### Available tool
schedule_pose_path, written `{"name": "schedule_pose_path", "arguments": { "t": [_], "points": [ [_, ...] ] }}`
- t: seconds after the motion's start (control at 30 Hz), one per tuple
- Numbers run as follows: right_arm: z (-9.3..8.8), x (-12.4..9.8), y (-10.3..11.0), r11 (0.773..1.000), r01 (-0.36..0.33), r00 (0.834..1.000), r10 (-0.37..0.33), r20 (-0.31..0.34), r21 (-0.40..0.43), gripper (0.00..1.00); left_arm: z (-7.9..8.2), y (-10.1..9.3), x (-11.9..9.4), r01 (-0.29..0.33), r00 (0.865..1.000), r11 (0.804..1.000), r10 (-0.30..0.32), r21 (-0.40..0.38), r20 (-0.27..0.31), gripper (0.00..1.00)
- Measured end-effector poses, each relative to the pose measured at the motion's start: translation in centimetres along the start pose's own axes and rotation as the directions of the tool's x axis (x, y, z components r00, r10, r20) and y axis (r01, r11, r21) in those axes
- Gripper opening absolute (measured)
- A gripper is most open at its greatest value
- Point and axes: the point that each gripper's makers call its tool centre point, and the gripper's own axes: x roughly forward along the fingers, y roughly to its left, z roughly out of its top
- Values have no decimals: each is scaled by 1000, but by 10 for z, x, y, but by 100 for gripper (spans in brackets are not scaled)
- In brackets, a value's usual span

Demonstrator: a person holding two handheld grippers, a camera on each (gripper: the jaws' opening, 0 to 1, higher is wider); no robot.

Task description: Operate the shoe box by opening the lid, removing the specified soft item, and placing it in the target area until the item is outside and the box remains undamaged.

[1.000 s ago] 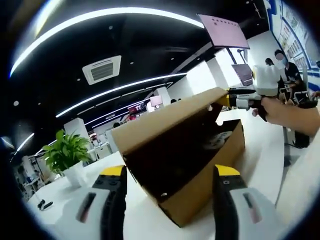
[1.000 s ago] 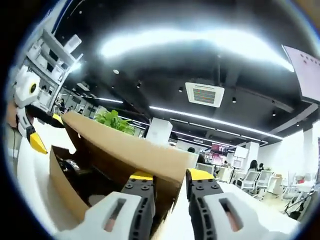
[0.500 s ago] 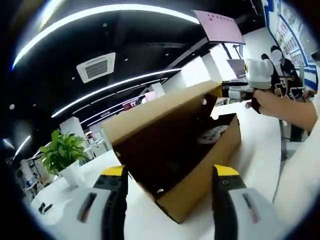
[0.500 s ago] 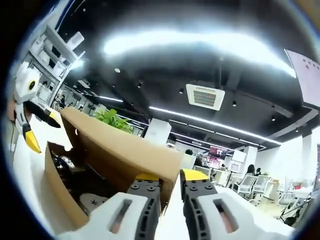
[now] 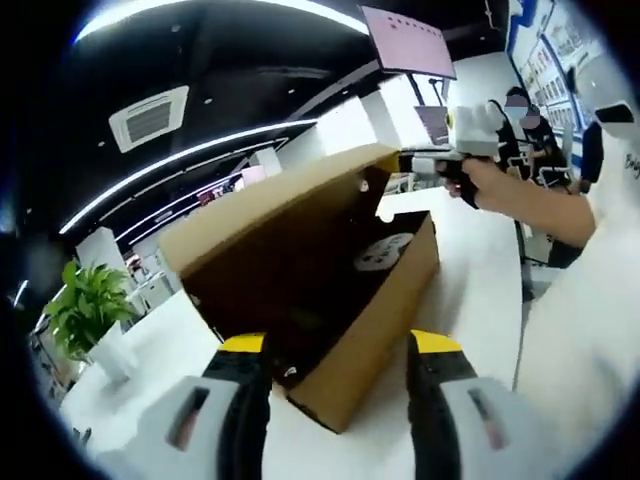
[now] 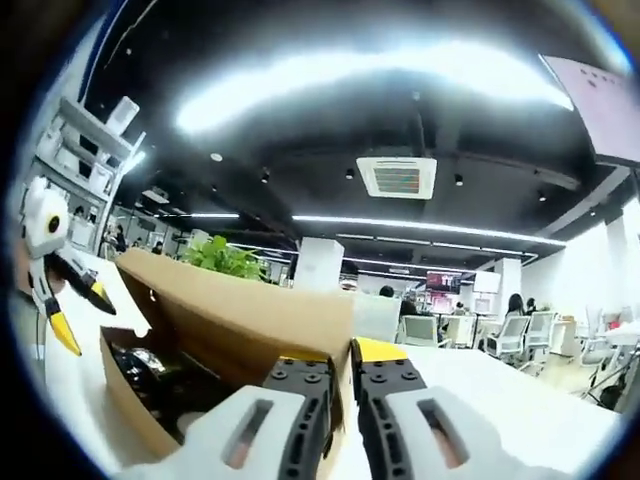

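A brown cardboard shoe box (image 5: 375, 330) stands on the white table with its lid (image 5: 270, 215) raised. Inside lies a dark soft item with a pale patterned patch (image 5: 385, 250), also dimly seen as the dark item (image 6: 150, 365). My left gripper (image 5: 338, 345) is open, its yellow-tipped jaws either side of the box's near corner. My right gripper (image 6: 340, 355) is shut on the free edge of the lid (image 6: 230, 310). The right gripper (image 5: 440, 165) appears at the lid's far corner, held by a hand. The left gripper (image 6: 50, 270) shows at the far left.
A potted green plant (image 5: 85, 310) stands on the table beyond the box, the same plant (image 6: 225, 258) peeking over the lid. The person's arm (image 5: 530, 205) reaches in from the right. Bare white table (image 5: 480, 300) lies right of the box. Office chairs (image 6: 500, 335) stand behind.
The right jaws have narrowed from a clear gap to pinching the lid edge. The left view has drawn closer to the box, whose corner now sits between its jaws.
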Motion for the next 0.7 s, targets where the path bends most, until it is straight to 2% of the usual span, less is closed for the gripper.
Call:
{"name": "schedule_pose_path", "arguments": {
  "t": [0.07, 0.17, 0.2, 0.33, 0.4, 0.43, 0.57, 0.63, 0.67, 0.7],
  "points": [
    [-1, 0, -1, 1000, 21, 1000, -21, -2, 12, 3, 7, -5, 0, 39, 998, 999, -38, -20, 45, 49],
    [-1, 0, -1, 999, 38, 999, -38, -15, 3, 3, 7, -3, -1, 38, 998, 999, -37, -20, 48, 44],
    [-1, 0, -2, 999, 46, 999, -46, -24, -2, 2, 1, -2, 0, 38, 999, 999, -38, -8, 13, 45],
    [-2, 0, -2, 998, 66, 997, -67, -25, -22, 1, -4, 0, 2, 35, 999, 999, -35, 32, 0, 49],
    [-2, 0, -4, 997, 76, 997, -76, -23, -19, 1, -12, 1, 4, 43, 998, 998, -42, 44, -37, 51],
    [-3, 0, -4, 997, 80, 997, -80, -24, -1, 1, -14, 3, 5, 34, 999, 999, -32, 37, -41, 51],
    [-3, 1, -5, 996, 91, 995, -91, -27, -26, 0, -21, 16, 4, -22, 998, 1000, 22, -4, -66, 44],
    [-2, 1, -6, 995, 93, 995, -93, -32, -27, 0, -33, 24, 0, -59, 989, 997, 51, -57, -138, 44],
    [-2, 2, -6, 995, 93, 995, -94, -35, -27, 0, -36, 28, -1, -78, 986, 995, 67, -63, -156, 44],
    [-1, 2, -6, 995, 95, 995, -96, -39, -25, 0, -35, 28, -1, -71, 986, 997, 63, -44, -152, 44]
  ]
}}
